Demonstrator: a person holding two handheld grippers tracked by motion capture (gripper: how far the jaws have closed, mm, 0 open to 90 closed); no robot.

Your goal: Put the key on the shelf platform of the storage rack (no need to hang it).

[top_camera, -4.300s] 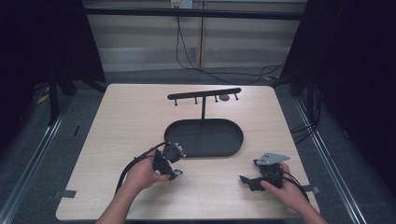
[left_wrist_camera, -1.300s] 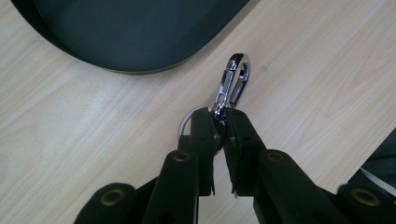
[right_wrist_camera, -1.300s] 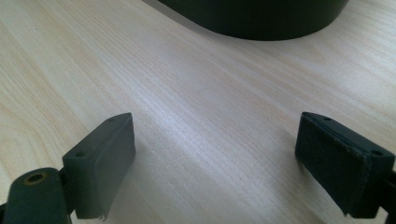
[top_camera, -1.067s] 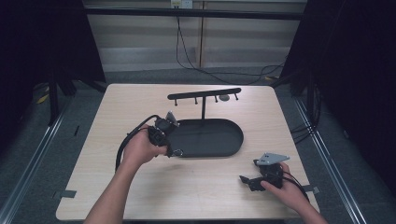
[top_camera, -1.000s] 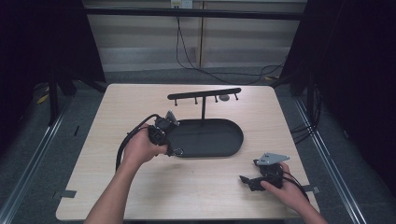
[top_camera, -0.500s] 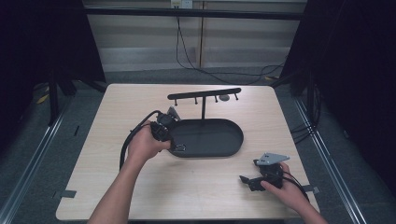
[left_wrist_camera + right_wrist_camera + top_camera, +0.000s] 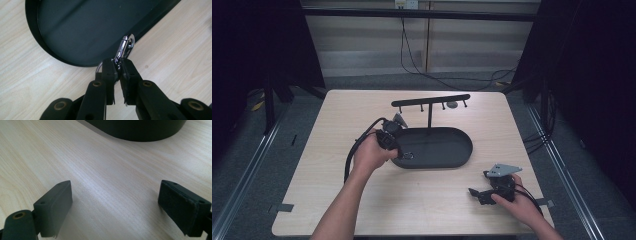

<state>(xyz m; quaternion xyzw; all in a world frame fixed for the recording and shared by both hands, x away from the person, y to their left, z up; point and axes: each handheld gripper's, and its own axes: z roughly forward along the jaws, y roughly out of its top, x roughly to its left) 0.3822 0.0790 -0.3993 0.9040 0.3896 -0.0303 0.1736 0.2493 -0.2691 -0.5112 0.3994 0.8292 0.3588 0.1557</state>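
While the left gripper (image 7: 117,66) pinches a small silver metal snap hook (image 7: 124,48) at the black oval tray's (image 7: 82,27) nine o'clock rim, carrying seems underway; next, hanging it on the black peg rack (image 7: 430,100). The right gripper's (image 7: 115,207) fingers rest spread.

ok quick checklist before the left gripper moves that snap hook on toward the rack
1. Left gripper shut on the snap hook: ok.
2. Hook clear of the tray rim: cannot tell, it hangs right over it.
3. Rack bar has a free peg: ok.
4. Hook's gate faces the pegs: cannot tell.
5. Right gripper open, resting aside on the table: ok.
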